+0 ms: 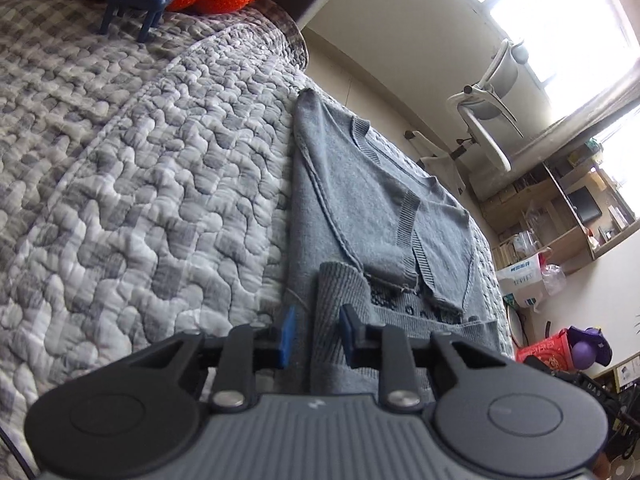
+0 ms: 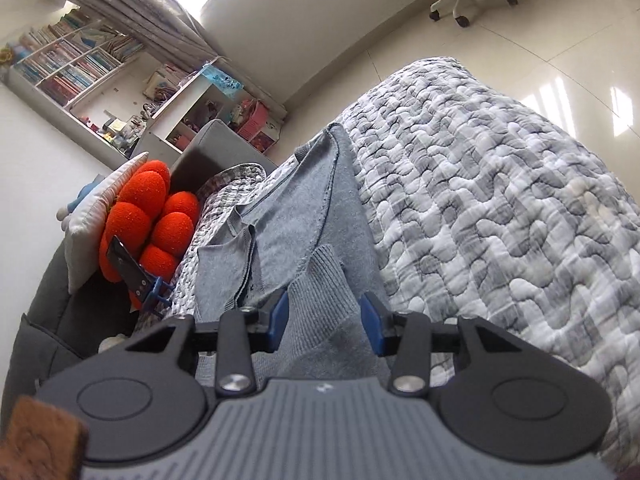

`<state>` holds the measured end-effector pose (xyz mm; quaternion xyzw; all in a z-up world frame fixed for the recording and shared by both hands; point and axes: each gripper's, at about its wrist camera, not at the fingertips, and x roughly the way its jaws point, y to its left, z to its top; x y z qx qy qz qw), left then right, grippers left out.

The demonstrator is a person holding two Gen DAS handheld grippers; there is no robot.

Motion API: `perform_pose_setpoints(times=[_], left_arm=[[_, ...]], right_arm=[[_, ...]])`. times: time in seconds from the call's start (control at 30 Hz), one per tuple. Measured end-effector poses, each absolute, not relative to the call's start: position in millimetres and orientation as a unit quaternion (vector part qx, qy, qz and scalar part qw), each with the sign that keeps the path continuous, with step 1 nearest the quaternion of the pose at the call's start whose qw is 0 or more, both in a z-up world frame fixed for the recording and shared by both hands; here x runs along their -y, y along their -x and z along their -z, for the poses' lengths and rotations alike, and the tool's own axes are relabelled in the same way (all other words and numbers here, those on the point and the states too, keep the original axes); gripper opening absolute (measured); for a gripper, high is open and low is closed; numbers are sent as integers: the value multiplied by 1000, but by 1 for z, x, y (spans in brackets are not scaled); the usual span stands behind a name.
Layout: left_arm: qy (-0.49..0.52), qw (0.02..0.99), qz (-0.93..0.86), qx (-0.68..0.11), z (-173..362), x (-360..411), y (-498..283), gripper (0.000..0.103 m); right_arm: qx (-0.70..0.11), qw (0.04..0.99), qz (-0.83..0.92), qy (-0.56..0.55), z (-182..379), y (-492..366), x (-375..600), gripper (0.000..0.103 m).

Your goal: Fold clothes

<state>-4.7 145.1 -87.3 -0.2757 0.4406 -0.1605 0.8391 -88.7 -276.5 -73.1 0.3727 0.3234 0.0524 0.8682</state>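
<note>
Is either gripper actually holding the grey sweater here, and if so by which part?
Neither holds it. The ribbed hem of the grey sweater lies between the fingers of the left gripper and the right gripper, but the pads stand clear of it.

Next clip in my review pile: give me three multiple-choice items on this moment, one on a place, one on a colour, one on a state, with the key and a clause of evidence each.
1. Where does the grey sweater lie?
A. on the quilted bedspread
B. on the floor
C. over the office chair

2. What colour is the plush cushion?
A. green
B. orange-red
C. yellow

3. How do the right gripper's jaws stand?
A. clamped on a book
B. out of view
C. apart, with the sweater's ribbed hem between them

Key: A, the sweater is spread flat on the quilt; B, its lobes are bright orange-red; C, gaps show between both blue pads and the knit.
</note>
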Motion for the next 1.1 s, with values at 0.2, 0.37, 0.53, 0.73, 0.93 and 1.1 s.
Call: perform_pose_setpoints(times=[0.2,0.37,0.53,0.73,0.93,1.1], left_arm=[[282,850,149,-419,85,-133,-2,10],[279,863,156,-390,77,-129,1,6],[304,868,152,-361,71,-136,1,6],[299,858,128,-398,83,-135,-8,6],[314,852,110,-403,82,-152,-4,24],[330,848,155,-384,71,-176,8,22]], right_arm=[[-335,882,-38,-328,85,64,260,23],[-318,901,-20,-294,81,66,245,8],[-291,918,-1,-270,77,67,238,8],[-307,910,23,-278,84,58,242,8],[-305,915,61,-256,73,63,235,18],[-288,928,29,-235,56,77,230,18]])
